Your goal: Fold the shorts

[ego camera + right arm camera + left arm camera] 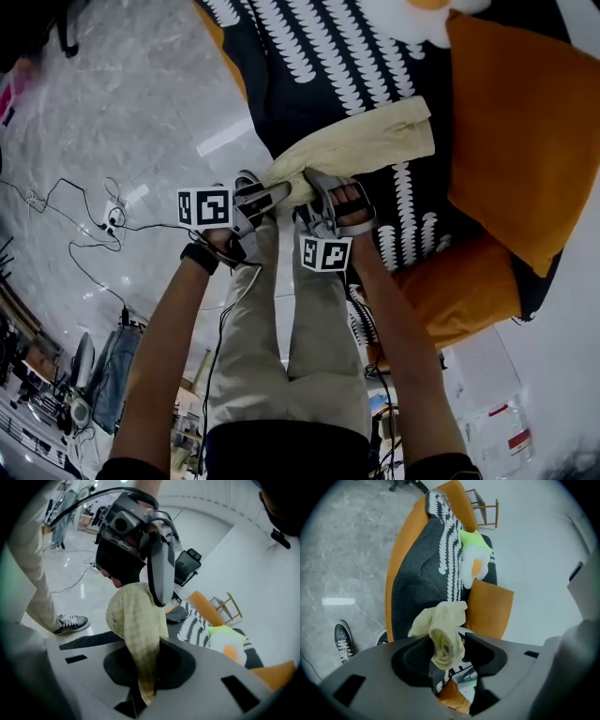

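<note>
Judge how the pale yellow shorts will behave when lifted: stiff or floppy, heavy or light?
Probably floppy: the shorts bunch and crease where the left tongs and right tongs pinch them. Likely light: the cloth looks thin.

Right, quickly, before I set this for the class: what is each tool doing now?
Left tool: closed on the pale yellow shorts.
Right tool: closed on the same shorts.

Orange sofa (469, 291), its seat draped in a black cover (309, 84) with white patterning. On the cover: an orange cushion (516, 122) at the right, a white flower-shaped cushion (412, 14) at the far end, and pale yellow shorts (361, 145) across the near part. The sofa stands on a grey marbled floor (122, 94), with loose cables (84, 225) lying on it.
</note>
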`<state>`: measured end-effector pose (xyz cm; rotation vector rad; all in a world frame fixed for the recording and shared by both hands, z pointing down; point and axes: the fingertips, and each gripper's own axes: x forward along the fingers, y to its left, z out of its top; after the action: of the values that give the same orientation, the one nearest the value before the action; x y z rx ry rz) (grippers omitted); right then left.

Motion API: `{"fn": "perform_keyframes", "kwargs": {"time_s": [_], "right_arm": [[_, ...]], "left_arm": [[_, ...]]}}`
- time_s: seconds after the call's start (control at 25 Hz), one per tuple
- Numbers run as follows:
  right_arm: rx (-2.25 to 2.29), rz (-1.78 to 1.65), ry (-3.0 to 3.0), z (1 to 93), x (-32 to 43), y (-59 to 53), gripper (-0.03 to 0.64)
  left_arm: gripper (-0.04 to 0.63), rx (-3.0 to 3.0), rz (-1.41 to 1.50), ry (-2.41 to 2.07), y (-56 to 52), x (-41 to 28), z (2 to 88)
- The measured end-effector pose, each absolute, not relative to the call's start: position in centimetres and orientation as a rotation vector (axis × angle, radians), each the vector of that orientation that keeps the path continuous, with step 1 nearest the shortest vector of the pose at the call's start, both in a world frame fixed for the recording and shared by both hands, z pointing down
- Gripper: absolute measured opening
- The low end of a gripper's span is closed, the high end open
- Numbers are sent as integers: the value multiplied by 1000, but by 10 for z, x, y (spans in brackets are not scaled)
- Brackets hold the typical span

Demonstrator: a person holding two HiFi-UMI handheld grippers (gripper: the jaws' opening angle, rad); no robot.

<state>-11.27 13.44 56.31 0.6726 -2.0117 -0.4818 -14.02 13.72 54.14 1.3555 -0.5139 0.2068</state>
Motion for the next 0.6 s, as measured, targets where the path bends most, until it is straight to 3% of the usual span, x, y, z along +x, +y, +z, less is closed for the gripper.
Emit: {"fn": "perform_keyframes", "kwargs": {"time_s": [0.16,0.4,0.6], "right_arm": [[746,-252,-2080,546,-108,136,54],[928,198,-2199,530,-95,110,52],[1079,507,-2260,510,-71,76,52]], "left_arm": [[298,1533,223,-538,136,-164,511],[305,1796,411,-752,122,-208,513],[308,1790,444,-686,120,-180,523]]}}
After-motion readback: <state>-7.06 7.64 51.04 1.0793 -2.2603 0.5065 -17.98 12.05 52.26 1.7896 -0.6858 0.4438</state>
